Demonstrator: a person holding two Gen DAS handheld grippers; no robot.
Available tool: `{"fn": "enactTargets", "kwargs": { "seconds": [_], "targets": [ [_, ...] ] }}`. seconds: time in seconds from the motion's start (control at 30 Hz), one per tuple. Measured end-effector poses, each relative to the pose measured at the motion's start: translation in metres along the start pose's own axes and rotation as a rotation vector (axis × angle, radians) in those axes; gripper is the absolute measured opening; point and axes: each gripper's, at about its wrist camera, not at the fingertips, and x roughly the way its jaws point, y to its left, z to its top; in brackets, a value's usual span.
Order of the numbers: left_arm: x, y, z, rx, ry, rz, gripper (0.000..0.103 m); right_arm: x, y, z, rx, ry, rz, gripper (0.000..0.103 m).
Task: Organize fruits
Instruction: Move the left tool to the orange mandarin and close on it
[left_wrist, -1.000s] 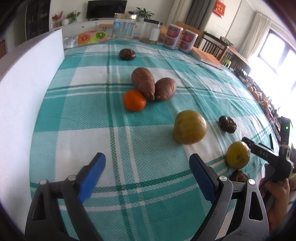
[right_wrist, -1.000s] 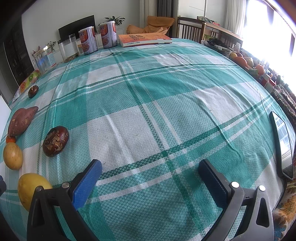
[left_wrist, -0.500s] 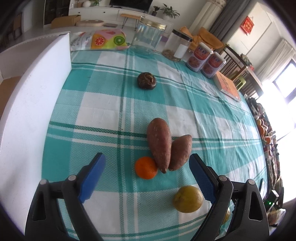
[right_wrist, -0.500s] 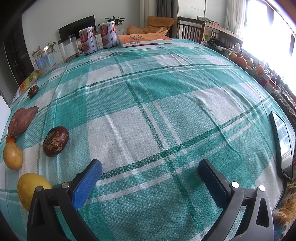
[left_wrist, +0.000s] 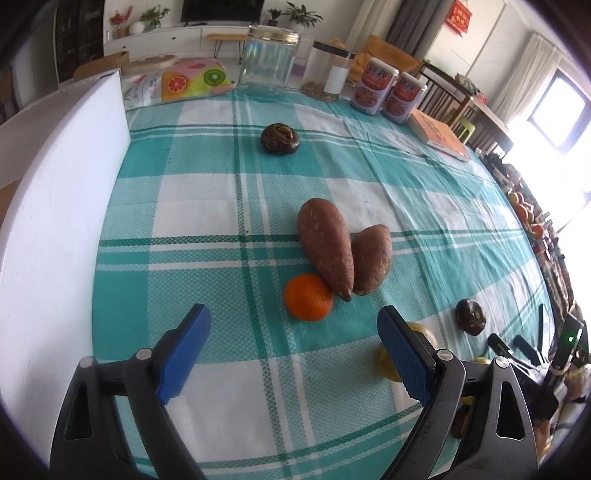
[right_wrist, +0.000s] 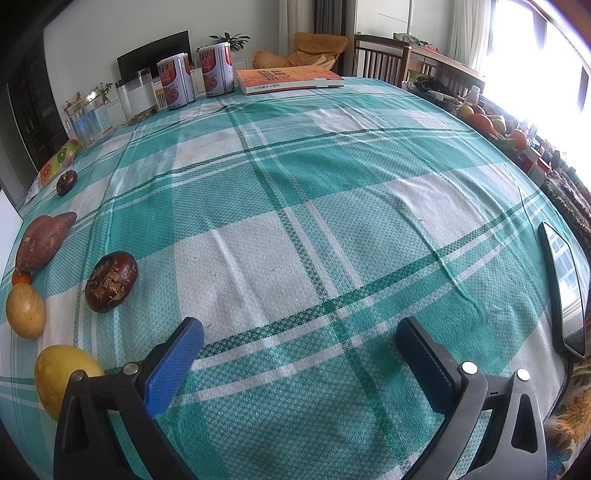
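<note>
On the teal checked tablecloth (left_wrist: 207, 199), my left gripper (left_wrist: 291, 350) is open and empty, just short of a small orange (left_wrist: 308, 301). Two sweet potatoes (left_wrist: 327, 247) lie side by side behind the orange and touch it. A yellow fruit (left_wrist: 384, 363) is half hidden behind my right finger. Dark brown fruits lie far back (left_wrist: 280, 138) and at right (left_wrist: 470, 316). My right gripper (right_wrist: 299, 363) is open and empty over bare cloth. To its left lie a dark brown fruit (right_wrist: 110, 281) and two yellow fruits (right_wrist: 25, 310) (right_wrist: 62, 376).
A white foam board (left_wrist: 55, 206) stands along the left edge. Glass jars (left_wrist: 267, 61), two cans (left_wrist: 375, 90), a snack bag (left_wrist: 177, 83) and an orange book (right_wrist: 288, 79) line the far end. A phone (right_wrist: 563, 284) lies by the right edge.
My left gripper has moved forward past the yellow fruit, up to the orange and sweet potatoes. My right gripper has not moved.
</note>
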Motion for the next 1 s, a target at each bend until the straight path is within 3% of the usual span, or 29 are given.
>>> {"fn": "enactTargets", "kwargs": {
  "seconds": [0.4,0.73,0.77,0.83,0.9,1.0],
  "targets": [
    [0.006,-0.011,-0.005,0.130,-0.036,-0.012,0.091,0.000,0.000,0.000,0.000,0.000,-0.001,0.103],
    [0.027,-0.032,-0.012,0.326,-0.092,0.086,0.091,0.000,0.000,0.000,0.000,-0.001,-0.001,0.103],
    [0.029,-0.033,-0.013,0.335,-0.098,0.086,0.089,0.000,0.000,0.000,0.000,-0.001,-0.001,0.103],
    [0.033,-0.034,-0.011,0.344,-0.099,0.077,0.075,0.000,0.000,0.000,-0.001,-0.001,-0.001,0.103],
    [0.040,-0.033,-0.009,0.331,-0.073,0.061,0.055,0.000,0.000,0.000,-0.001,-0.001,-0.001,0.103],
    [0.048,-0.031,-0.007,0.306,-0.057,0.059,0.040,0.000,0.000,0.000,-0.001,-0.001,-0.001,0.103]
  ]
}}
